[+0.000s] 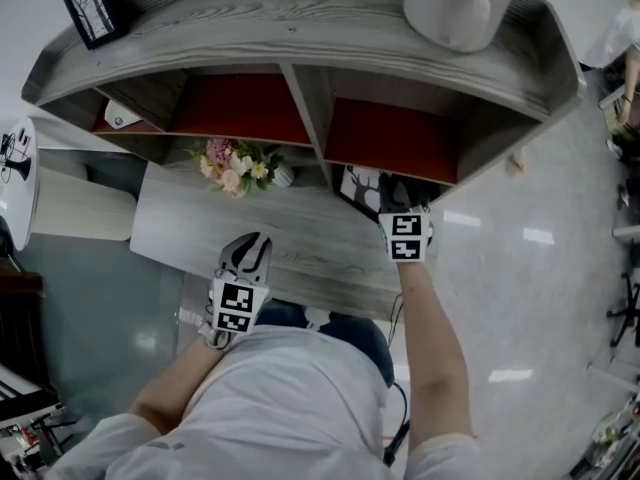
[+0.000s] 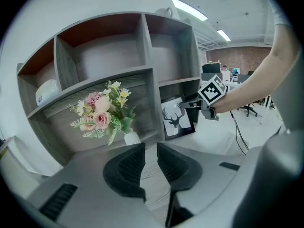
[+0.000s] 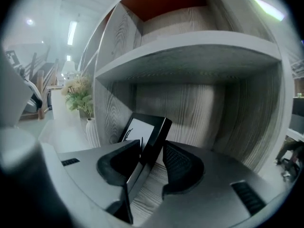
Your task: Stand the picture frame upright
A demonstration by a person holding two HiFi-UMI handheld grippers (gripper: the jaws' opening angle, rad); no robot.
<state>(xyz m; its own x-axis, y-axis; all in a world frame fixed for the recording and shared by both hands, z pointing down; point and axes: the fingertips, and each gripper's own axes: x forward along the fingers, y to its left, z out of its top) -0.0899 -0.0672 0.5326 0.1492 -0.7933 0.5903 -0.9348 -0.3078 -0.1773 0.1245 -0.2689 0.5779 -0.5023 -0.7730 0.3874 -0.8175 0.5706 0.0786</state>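
Observation:
The black picture frame (image 1: 360, 190) with a deer print stands on the grey wooden desk (image 1: 300, 248), in the lower right compartment of the shelf, leaning back a little. My right gripper (image 1: 400, 203) reaches its side edge. In the right gripper view the frame (image 3: 145, 132) sits between the jaws of my right gripper (image 3: 152, 151), with a thin gap at the right pad (image 3: 178, 163), so the grip is open. My left gripper (image 1: 255, 240) hovers over the desk's front left. Its jaws (image 2: 151, 151) stand slightly apart with nothing between them. The left gripper view shows the frame (image 2: 176, 118) and the right gripper (image 2: 190, 103) beside it.
A vase of pink and white flowers (image 1: 235, 165) stands at the shelf's middle divider, left of the frame. A second black frame (image 1: 92, 6) and a white cylinder (image 1: 460, 3) sit on the shelf top. A white device (image 1: 122, 116) lies in the left compartment.

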